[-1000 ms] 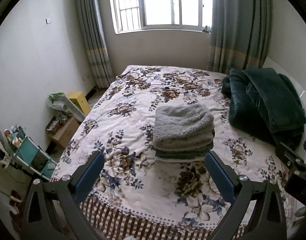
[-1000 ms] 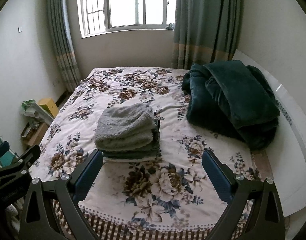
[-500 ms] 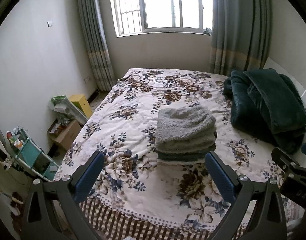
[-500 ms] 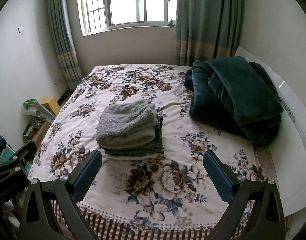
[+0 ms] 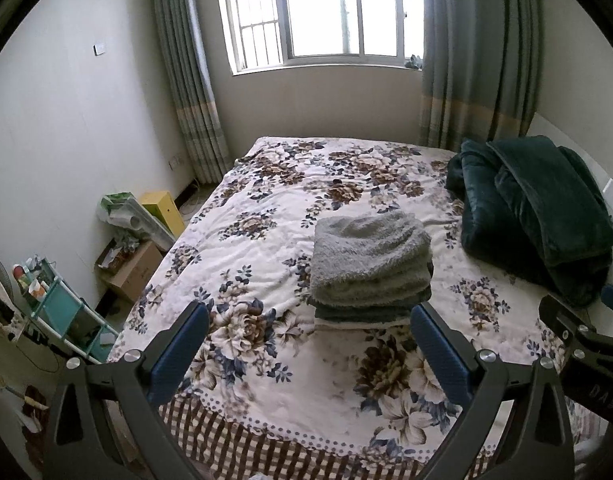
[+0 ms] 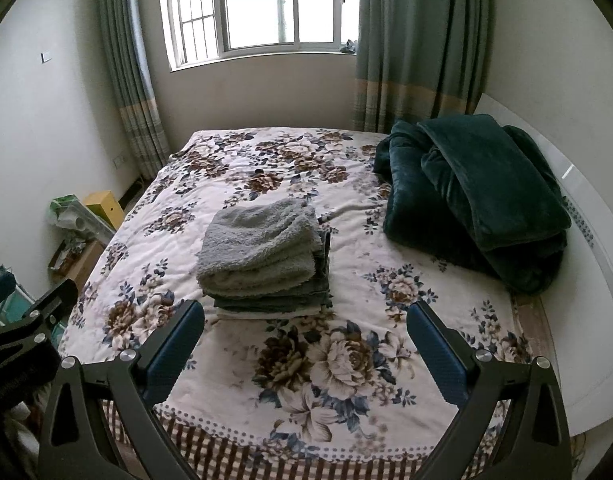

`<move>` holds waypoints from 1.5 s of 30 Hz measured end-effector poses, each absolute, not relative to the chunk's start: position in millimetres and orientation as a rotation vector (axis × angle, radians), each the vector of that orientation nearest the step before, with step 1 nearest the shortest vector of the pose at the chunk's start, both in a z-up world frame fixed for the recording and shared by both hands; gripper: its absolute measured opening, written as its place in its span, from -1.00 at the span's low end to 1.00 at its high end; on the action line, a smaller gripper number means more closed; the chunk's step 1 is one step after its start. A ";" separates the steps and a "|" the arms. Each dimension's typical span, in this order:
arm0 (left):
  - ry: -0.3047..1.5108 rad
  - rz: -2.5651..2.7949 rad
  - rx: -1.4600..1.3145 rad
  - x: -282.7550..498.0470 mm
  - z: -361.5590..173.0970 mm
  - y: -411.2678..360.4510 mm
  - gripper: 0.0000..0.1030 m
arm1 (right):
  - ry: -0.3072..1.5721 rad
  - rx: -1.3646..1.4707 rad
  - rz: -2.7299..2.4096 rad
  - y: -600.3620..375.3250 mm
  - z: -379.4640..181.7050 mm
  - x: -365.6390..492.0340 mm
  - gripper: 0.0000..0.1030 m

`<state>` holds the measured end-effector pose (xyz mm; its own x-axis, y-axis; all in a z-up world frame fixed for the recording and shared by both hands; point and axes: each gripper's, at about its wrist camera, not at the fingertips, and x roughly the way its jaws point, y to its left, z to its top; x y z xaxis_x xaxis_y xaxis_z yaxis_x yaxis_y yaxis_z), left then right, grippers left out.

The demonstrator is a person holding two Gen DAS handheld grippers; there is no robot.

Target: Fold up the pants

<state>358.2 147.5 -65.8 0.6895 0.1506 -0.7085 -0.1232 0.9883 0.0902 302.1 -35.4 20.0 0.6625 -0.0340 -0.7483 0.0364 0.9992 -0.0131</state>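
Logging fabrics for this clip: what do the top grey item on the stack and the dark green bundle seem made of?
The grey folded piece looks like fluffy fleece or sherpa: matte, nubby pile. The dark green blanket looks like plush velvety fleece, with a soft sheen along its folds. Fibre content cannot be told.

Left wrist view: folded stack on bed, left gripper empty above near edge.

Left gripper fingers spread wide, nothing between them, clear of the bed. Folded pants sit as a stack mid-bed, fuzzy grey piece on top, darker layers beneath. Dark green blanket heaped right of the stack, apart from it. Right gripper partly visible at the right edge, right of the stack; state unreadable. Cardboard box on floor left of the stack, beside the bed.
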 end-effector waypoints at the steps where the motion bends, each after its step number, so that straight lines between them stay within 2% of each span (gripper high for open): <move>1: 0.796 0.153 0.037 358.0 -65.5 147.4 1.00 | 0.847 0.004 -0.039 -36.1 21.6 302.8 1.00; 45: 0.779 0.106 0.034 336.8 -48.4 121.5 1.00 | 0.837 0.007 -0.024 -34.5 31.7 289.4 1.00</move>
<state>336.8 121.5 -48.4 0.7062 0.1080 -0.6997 -0.0828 0.9941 0.0699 289.4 -34.5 31.7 0.6693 -0.0189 -0.7427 0.0242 0.9997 -0.0036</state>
